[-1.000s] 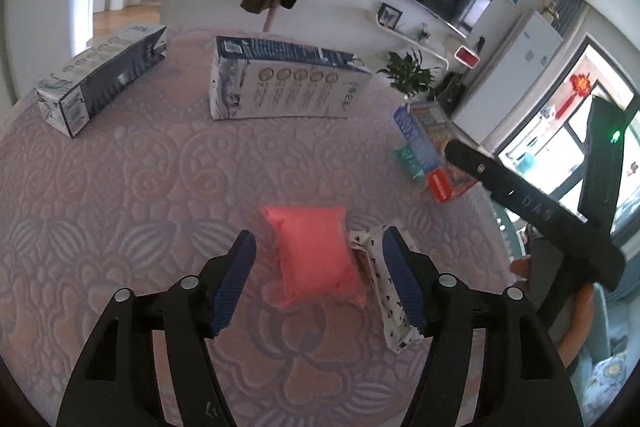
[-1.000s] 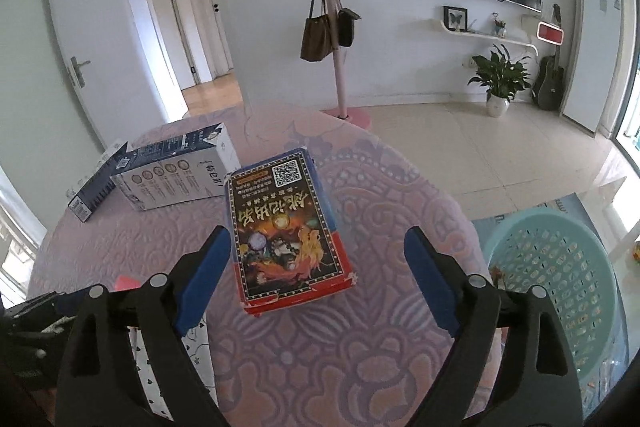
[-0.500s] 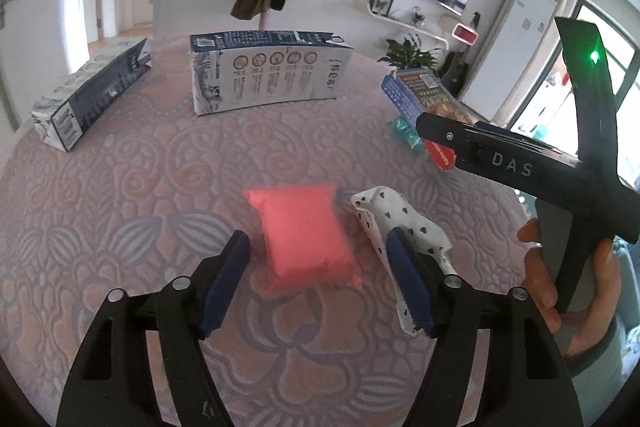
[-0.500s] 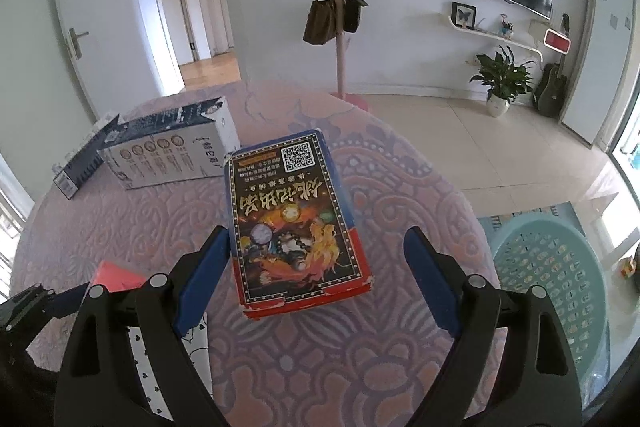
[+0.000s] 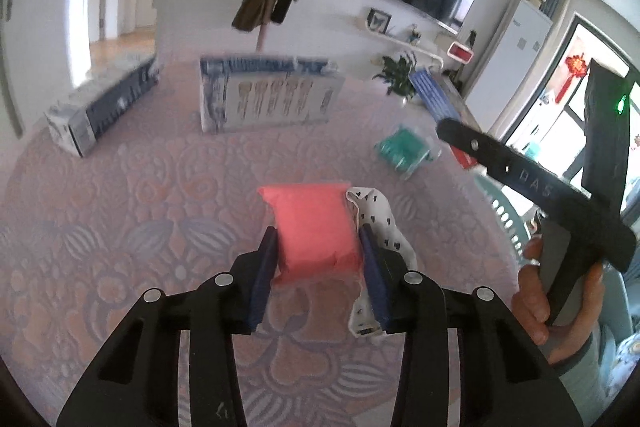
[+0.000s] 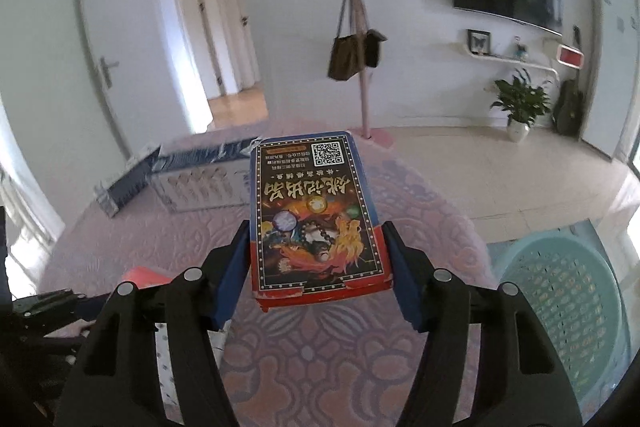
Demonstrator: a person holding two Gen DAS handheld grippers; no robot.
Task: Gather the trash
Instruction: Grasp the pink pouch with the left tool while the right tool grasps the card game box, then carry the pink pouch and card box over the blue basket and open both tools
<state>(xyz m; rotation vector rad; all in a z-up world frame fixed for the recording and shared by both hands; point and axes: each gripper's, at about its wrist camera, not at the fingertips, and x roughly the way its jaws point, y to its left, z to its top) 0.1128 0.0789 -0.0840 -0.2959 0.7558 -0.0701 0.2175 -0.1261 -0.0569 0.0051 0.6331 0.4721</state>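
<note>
- pink packet (image 5: 314,229) sits center of the left wrist view on the patterned tablecloth (image 5: 140,195), long axis running straight away from the cam, so it's lined up w/ the fingers
- left gripper (image 5: 318,259) has both blue pads hugging the near end of the packet, looks clamped on it, tho it's resting on the cloth, not lifted
- white spotted wrapper (image 5: 384,223) is right beside the packet on its right, touching the right finger, might get dragged along imo
- blue-red card box (image 6: 316,215) fills the middle of the right wrist view, long axis also pointing away, near end between the fingers of the right gripper (image 6: 318,269)
- left pad touches the box side, right pad looks a hair off, so can't tell if it's really gripped
- teal basket (image 6: 560,311) lower right of the right view, off the table edge, right hand is nearer to it
- green wrapper (image 5: 402,149) + two long blue-white cartons (image 5: 268,93) further back, untouched
</note>
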